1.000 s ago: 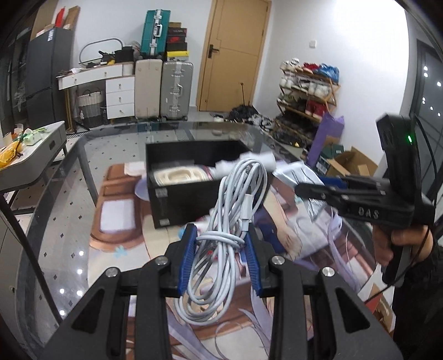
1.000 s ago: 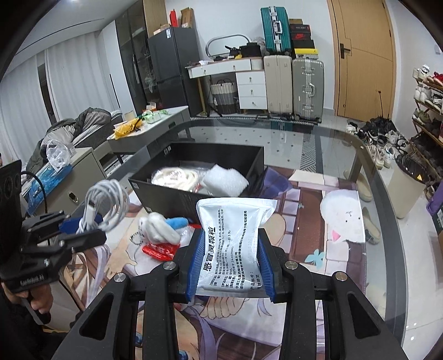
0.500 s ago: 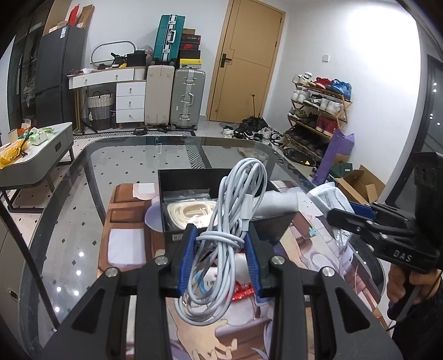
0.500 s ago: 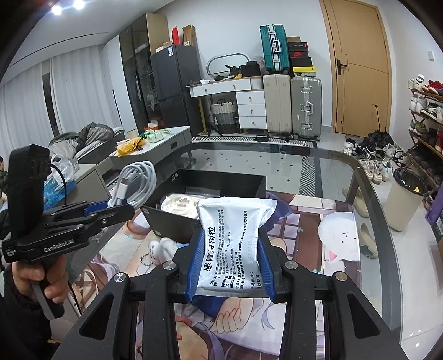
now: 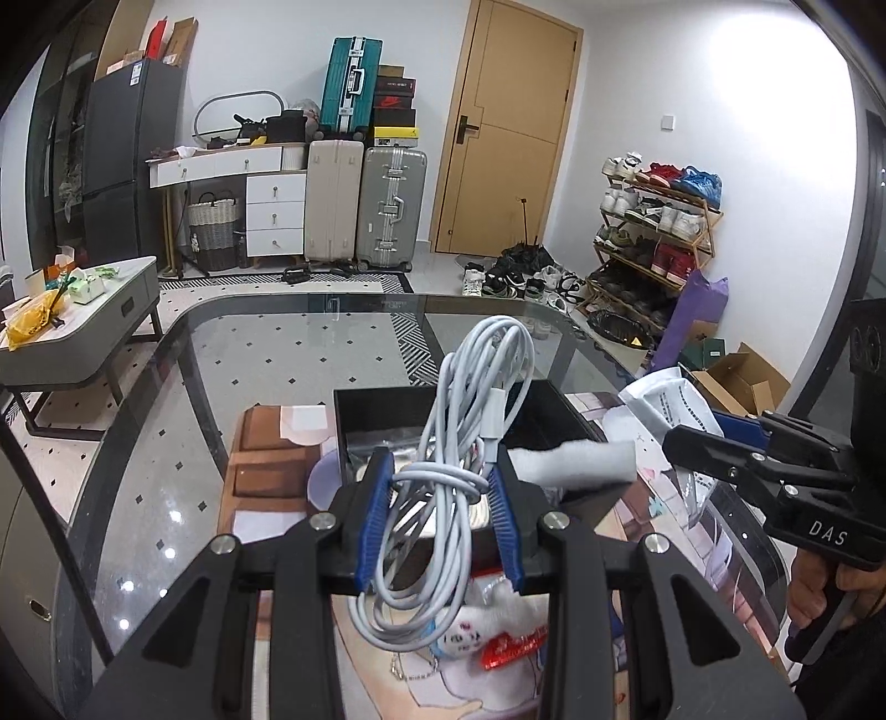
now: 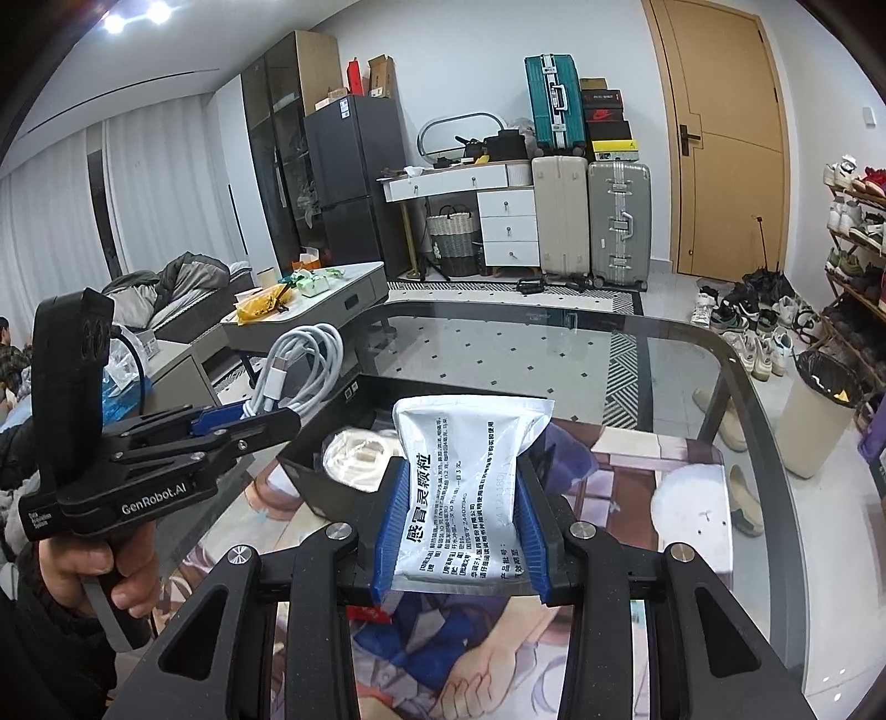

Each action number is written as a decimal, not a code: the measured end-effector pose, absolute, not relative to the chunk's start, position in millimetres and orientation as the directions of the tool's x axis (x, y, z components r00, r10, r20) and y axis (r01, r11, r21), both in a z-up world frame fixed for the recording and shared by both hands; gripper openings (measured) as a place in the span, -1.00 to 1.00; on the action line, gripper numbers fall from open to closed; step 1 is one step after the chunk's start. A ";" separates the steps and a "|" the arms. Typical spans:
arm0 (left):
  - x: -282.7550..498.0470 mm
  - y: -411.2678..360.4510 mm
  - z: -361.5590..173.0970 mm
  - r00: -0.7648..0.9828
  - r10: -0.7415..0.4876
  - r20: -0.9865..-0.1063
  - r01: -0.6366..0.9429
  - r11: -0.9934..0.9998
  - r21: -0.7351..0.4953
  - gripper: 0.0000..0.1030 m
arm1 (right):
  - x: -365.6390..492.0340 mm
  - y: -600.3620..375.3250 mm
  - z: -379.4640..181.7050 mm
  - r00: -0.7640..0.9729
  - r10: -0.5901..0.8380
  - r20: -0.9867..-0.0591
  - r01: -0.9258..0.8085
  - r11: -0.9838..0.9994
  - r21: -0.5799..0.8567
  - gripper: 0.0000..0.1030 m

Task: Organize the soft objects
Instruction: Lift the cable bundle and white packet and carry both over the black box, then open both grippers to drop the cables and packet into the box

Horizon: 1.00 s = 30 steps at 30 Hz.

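While both claws hang above the glass surface (image 5: 166, 454), left claw (image 5: 440, 515) is clamped on a coiled white cable (image 5: 476, 399), raised in front of the black box (image 5: 554, 410). Box holds a cream bundle (image 6: 360, 459) and a white foam piece (image 5: 576, 462). Right claw (image 6: 462, 531) grips a silver printed packet (image 6: 465, 476), upright, over the box's near right corner.

Bright, sharp indoor light; ceiling lamps (image 6: 135, 15) glare above the fridge (image 6: 354, 183), glints on the glass table (image 5: 166, 443); edges bend, corners dark.
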State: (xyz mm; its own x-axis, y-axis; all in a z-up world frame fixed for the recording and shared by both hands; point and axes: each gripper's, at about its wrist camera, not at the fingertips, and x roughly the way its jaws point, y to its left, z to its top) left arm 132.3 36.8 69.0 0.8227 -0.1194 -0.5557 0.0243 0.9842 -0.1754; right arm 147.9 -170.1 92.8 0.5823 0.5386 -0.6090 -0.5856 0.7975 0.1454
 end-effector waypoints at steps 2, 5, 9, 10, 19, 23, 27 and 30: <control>136.1 38.4 68.4 0.822 -0.120 -0.557 0.026 0.984 -0.175 -0.36 | 152.9 -167.0 94.3 0.584 0.536 -0.609 -0.585 0.798 0.142 -0.28; 144.2 41.0 70.2 0.823 -0.118 -0.556 0.018 0.983 -0.182 -0.37 | 162.2 -162.1 97.8 0.586 0.539 -0.605 -0.589 0.796 0.139 -0.28; 151.2 45.9 69.7 0.824 -0.116 -0.555 0.008 0.981 -0.194 -0.37 | 175.4 -156.9 99.9 0.588 0.533 -0.608 -0.586 0.799 0.133 -0.28; 153.2 46.5 69.3 0.823 -0.117 -0.555 0.007 0.980 -0.197 -0.37 | 179.2 -155.5 99.6 0.587 0.532 -0.611 -0.586 0.799 0.132 -0.28; 170.1 48.2 61.4 0.812 -0.114 -0.573 -0.005 0.979 -0.202 -0.36 | 206.0 -147.0 89.5 0.572 0.529 -0.627 -0.588 0.797 0.136 -0.28; 177.5 46.5 58.3 0.808 -0.110 -0.579 -0.007 0.981 -0.196 -0.36 | 216.3 -141.4 78.6 0.553 0.527 -0.645 -0.591 0.794 0.143 -0.28; 183.0 47.3 53.3 0.802 -0.107 -0.587 -0.010 0.981 -0.193 -0.37 | 221.0 -135.2 70.2 0.535 0.538 -0.652 -0.599 0.785 0.156 -0.28; 186.7 48.3 49.2 0.797 -0.108 -0.594 -0.011 0.981 -0.194 -0.37 | 224.4 -129.4 62.2 0.522 0.539 -0.661 -0.605 0.780 0.158 -0.28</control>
